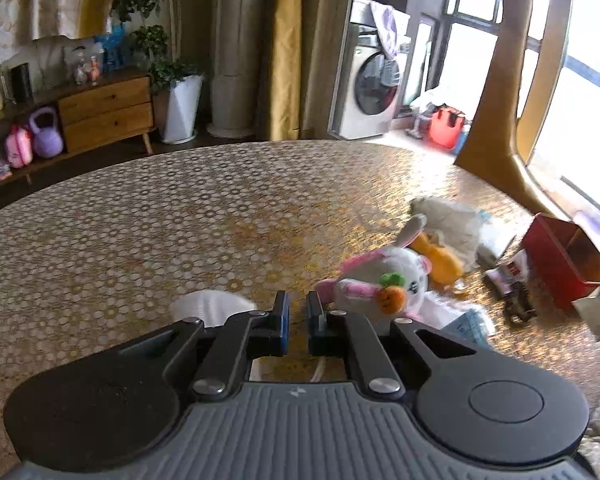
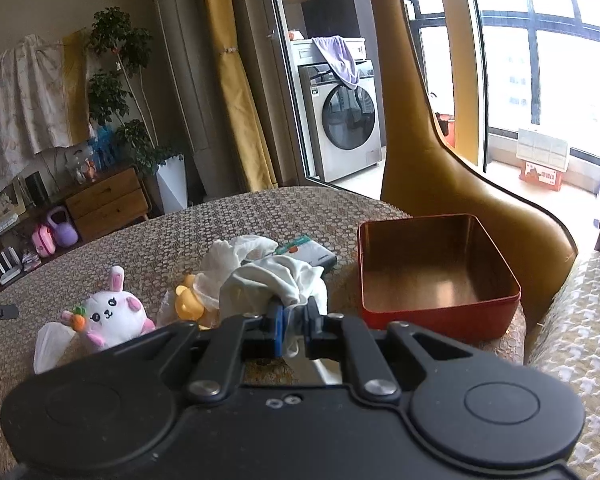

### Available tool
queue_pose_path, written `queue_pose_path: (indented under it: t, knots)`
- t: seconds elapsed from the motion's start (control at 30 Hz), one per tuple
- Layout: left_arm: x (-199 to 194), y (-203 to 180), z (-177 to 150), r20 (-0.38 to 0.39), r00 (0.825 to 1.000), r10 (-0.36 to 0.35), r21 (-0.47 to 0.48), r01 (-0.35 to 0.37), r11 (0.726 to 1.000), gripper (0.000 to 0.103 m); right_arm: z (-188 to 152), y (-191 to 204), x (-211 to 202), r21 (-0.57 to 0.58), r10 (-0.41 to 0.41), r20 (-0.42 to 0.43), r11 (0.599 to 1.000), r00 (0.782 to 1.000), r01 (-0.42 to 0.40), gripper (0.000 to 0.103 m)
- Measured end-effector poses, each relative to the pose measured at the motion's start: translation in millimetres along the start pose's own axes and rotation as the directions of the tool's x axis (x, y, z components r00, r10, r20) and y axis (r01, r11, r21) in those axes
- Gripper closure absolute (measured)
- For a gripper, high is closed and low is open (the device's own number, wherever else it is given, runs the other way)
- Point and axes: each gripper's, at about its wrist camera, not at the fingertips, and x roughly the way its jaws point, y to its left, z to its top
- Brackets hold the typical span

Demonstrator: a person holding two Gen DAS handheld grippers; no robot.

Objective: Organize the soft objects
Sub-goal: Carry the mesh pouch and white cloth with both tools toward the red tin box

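The right gripper (image 2: 294, 334), jaws nearly closed, is pinching a white cloth (image 2: 276, 280) at frame centre, so it should be carrying it rightward over the empty red tin (image 2: 440, 312) before releasing, while the left gripper (image 1: 298, 320) is hovering shut and empty.

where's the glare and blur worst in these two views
Left wrist view: the window at the right edge is blown out, and the bunny plush and red tin are smeared by motion blur. Right wrist view: sharper, though its window is overexposed; the tin's inside shines; fisheye bends the table edge.
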Motion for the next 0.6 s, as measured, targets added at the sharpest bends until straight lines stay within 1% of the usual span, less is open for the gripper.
queue_pose_path:
  t: [0.1, 0.13, 0.17, 0.2, 0.23, 0.27, 0.33, 0.47, 0.57, 0.6]
  knots:
    - [3.3, 6.6, -3.5, -0.004, 1.000, 0.003, -0.032, -0.003, 0.999, 0.089, -0.4, -2.0, 2.3, 0.010, -0.002, -0.004, 1.000, 1.000, 0.002, 0.095]
    - [5.0, 9.6, -4.7, -0.007, 1.000, 0.004, -0.044, -0.005, 0.999, 0.081, -0.5, -3.2, 2.0, 0.014, -0.001, -0.005, 1.000, 1.000, 0.001, 0.095]
    - [7.1, 12.2, -6.1, -0.009, 1.000, 0.003, -0.054, -0.004, 0.999, 0.066, -0.3, -4.3, 2.3, 0.019, -0.002, -0.006, 1.000, 1.000, 0.002, 0.095]
    - [8.5, 14.9, -7.8, -0.009, 1.000, 0.003, -0.064, -0.004, 0.998, 0.054, 0.1, -4.9, 3.8, 0.022, -0.005, -0.006, 1.000, 1.000, 0.005, 0.095]
    - [10.3, 17.8, -9.3, -0.009, 1.000, 0.004, -0.075, -0.005, 0.997, 0.027, 0.2, -5.8, 4.6, 0.026, -0.007, -0.007, 1.000, 1.000, 0.007, 0.095]
    - [12.0, 20.7, -11.4, -0.006, 1.000, 0.003, -0.087, -0.004, 0.996, 0.019, 0.4, -6.5, 5.9, 0.030, -0.007, -0.009, 1.000, 1.000, 0.008, 0.095]
    - [17.6, 24.9, -14.5, -0.010, 1.000, 0.003, -0.097, -0.004, 0.995, 0.019, -0.3, -7.2, 7.9, 0.034, -0.010, -0.013, 0.999, 1.000, 0.011, 0.094]
    - [42.8, 35.3, -19.1, -0.052, 0.998, 0.045, -0.104, -0.051, 0.993, 0.019, -1.1, -9.3, 12.9, 0.040, -0.016, -0.023, 0.999, 1.000, 0.017, 0.094]
    - [65.6, 42.8, -25.6, -0.090, 0.991, 0.095, -0.100, -0.104, 0.990, 0.019, -1.9, -9.5, 16.3, 0.044, -0.020, -0.029, 0.999, 0.999, 0.022, 0.094]
    - [70.9, 45.7, -27.8, -0.101, 0.990, 0.096, -0.104, -0.107, 0.989, 0.019, -1.9, -9.6, 17.3, 0.043, -0.022, -0.031, 0.999, 0.999, 0.024, 0.094]
